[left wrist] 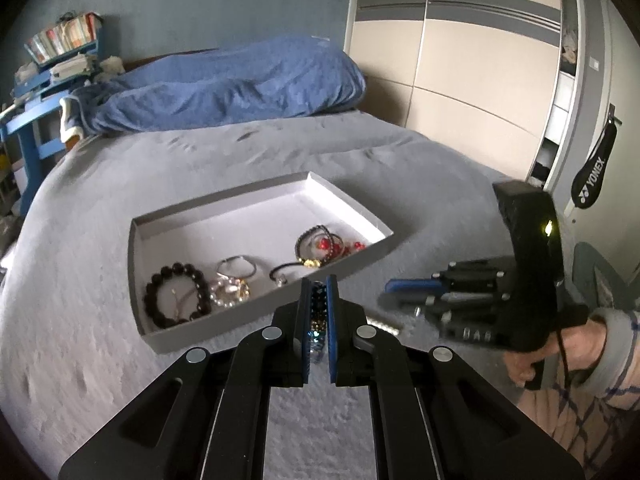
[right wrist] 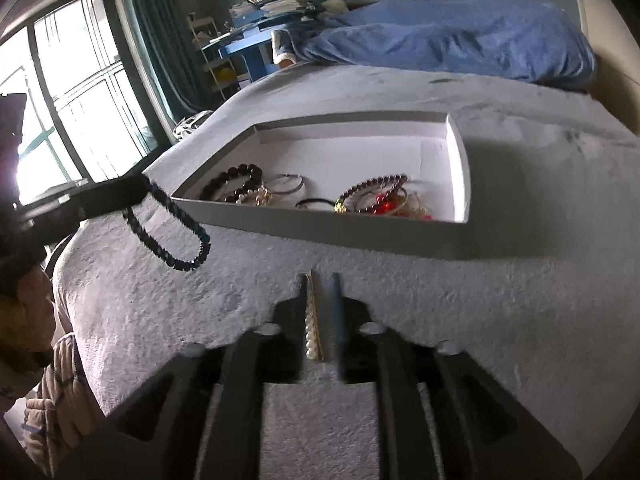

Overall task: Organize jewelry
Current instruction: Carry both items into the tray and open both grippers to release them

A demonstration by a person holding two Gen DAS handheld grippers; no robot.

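My left claw (left wrist: 319, 316) is clenched on a dark blue bead bracelet (left wrist: 319, 312), held just short of the near edge of the gray box (left wrist: 140, 240); in the right wrist view the bracelet (right wrist: 168, 232) hangs as a loop from that claw, clear of the bedspread (right wrist: 520, 320). My right claw (right wrist: 322, 316) has its 2 fingers drawn close around a pearl hair clip (right wrist: 311, 320) lying between them, low against the bedspread just in front of the box (right wrist: 460, 160); whether they press on the clip, I cannot tell. Inside the box lie a black bead bracelet (left wrist: 176, 296), a pearl bracelet (left wrist: 230, 292), a silver ring-shaped piece (left wrist: 237, 266), a black hair tie (left wrist: 286, 272) and a tangle of dark and red beads (left wrist: 324, 246). Beyond, a blue duvet (left wrist: 232, 84) is heaped at the head of the bed.
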